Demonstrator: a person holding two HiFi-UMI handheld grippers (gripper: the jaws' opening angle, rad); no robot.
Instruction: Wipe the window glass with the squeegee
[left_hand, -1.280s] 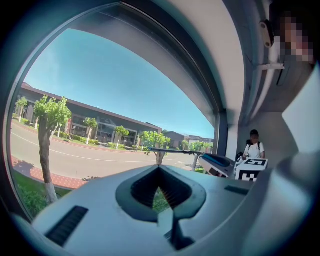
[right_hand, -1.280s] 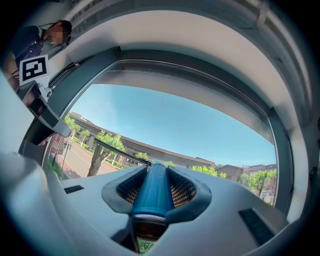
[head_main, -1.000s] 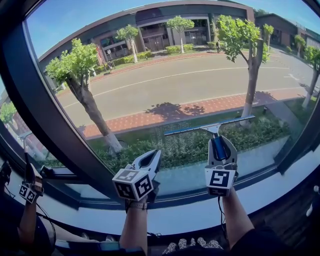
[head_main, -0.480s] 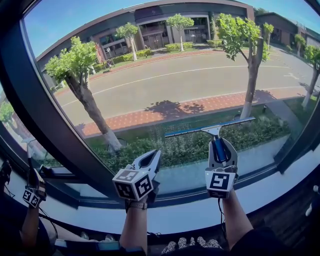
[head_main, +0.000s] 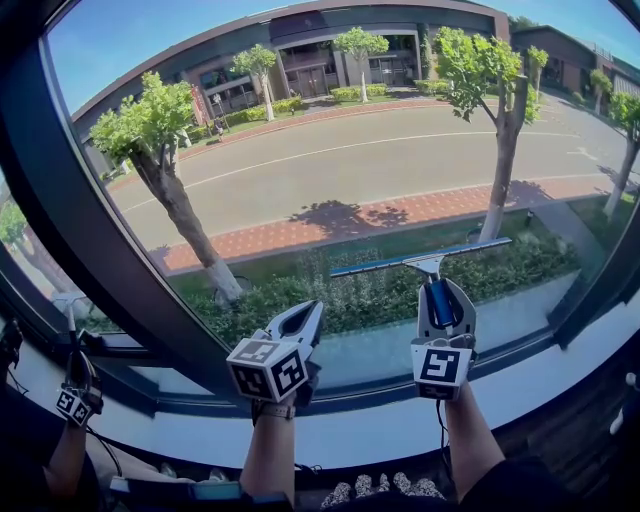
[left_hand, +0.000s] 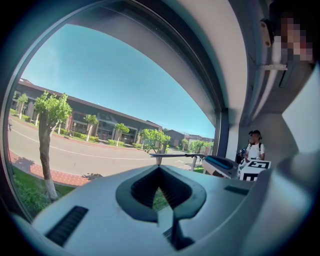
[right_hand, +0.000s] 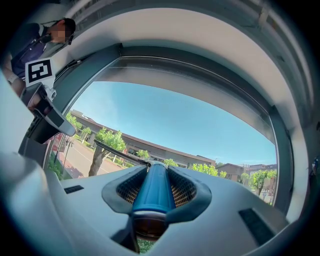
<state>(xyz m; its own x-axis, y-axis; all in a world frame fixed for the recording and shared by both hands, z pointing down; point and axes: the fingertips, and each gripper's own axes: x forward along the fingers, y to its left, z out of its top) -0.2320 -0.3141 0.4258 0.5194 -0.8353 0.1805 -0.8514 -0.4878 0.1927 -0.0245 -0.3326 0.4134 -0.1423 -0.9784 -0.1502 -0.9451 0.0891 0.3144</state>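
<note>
Sunlit street (head_main: 350, 160) and trees (head_main: 150, 130) are showing through the big curved window glass (head_main: 300, 215), which is filling most of the head view between a dark frame (head_main: 85, 250) and a pale sill (head_main: 380, 432). Low on the pane, in its right half, the squeegee (head_main: 432, 266) is standing with its handle pointing up and its blade lying crosswise on top. The blade's right end is sitting a little higher than its left. It is looking like a long, thin, dark strip on a short metal neck, and the handle is showing as smooth, rounded and bright blue with a dark butt end. Whether the blade is pressing on the glass or hovering just off it, I cannot tell. The right gripper (head_main: 438, 290) is clamping the handle, its two jaws hugging the blue grip from either side along its length. That hold is probably leaving the whole blade free to span the glass and letting the wrist steer its angle. The left gripper (head_main: 306, 316) is hanging just to the left, apart from the tool, with its jaws drawn together at the tips and nothing between them. It is likely idling because the stroke is needing one hand only. Judging by the blade's low position, the pass is nearing the bottom of the pane.
</note>
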